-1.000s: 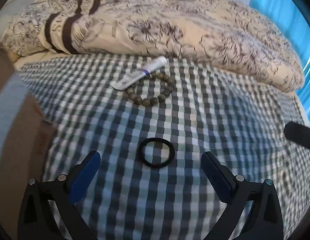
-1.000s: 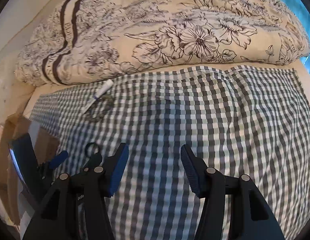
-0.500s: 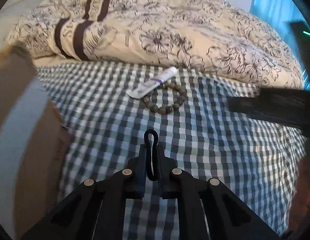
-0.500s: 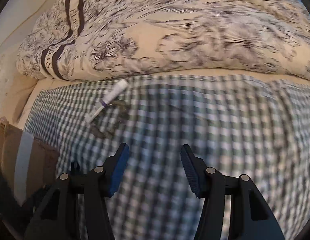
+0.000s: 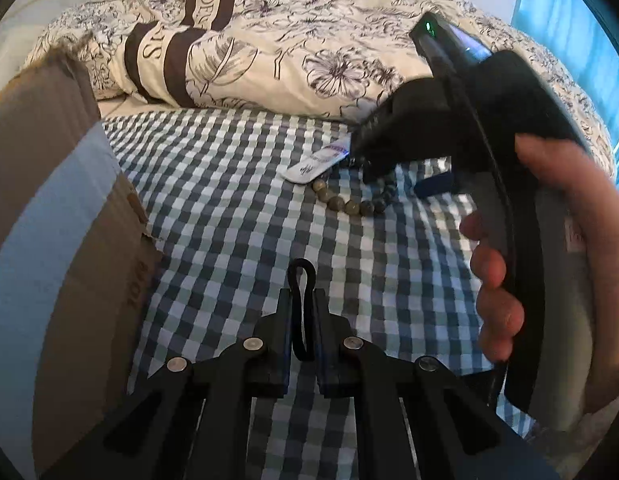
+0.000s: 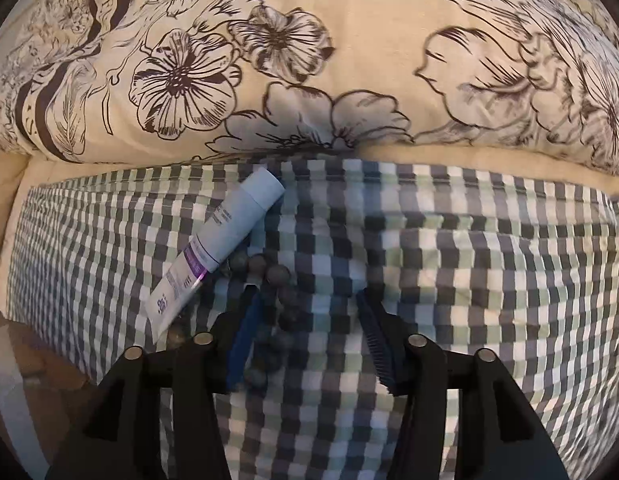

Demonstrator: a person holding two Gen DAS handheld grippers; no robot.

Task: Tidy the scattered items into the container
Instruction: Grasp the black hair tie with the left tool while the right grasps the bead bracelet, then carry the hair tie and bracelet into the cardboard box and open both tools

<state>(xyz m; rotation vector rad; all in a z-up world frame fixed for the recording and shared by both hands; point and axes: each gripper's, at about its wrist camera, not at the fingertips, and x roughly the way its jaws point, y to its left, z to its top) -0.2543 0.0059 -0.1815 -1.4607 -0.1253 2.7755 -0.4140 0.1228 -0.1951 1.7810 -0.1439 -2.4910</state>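
My left gripper (image 5: pixel 302 300) is shut on a black hair tie (image 5: pixel 302 280), whose loop sticks up between the fingers above the checked cloth. A cardboard box (image 5: pixel 49 220) with a pale tape strip stands close on the left. My right gripper (image 6: pixel 309 304) is open and low over a bead bracelet (image 6: pixel 277 280); its left finger sits among the beads. A white tube with a purple band (image 6: pixel 217 240) lies just left of the bracelet. In the left wrist view the same tube (image 5: pixel 317 162) and beads (image 5: pixel 349 204) lie ahead, partly hidden by the right gripper body (image 5: pixel 449 120) held in a hand (image 5: pixel 549 240).
A flowered cream duvet (image 6: pixel 309 60) is bunched along the far edge of the checked cloth (image 6: pixel 469 280). The box corner (image 6: pixel 25 360) shows at the lower left of the right wrist view. A blue curtain (image 5: pixel 581 20) hangs at the far right.
My left gripper closed on the hair tie and lifted it, swinging toward the box. My right gripper moved forward and left, down over the bracelet and tube.
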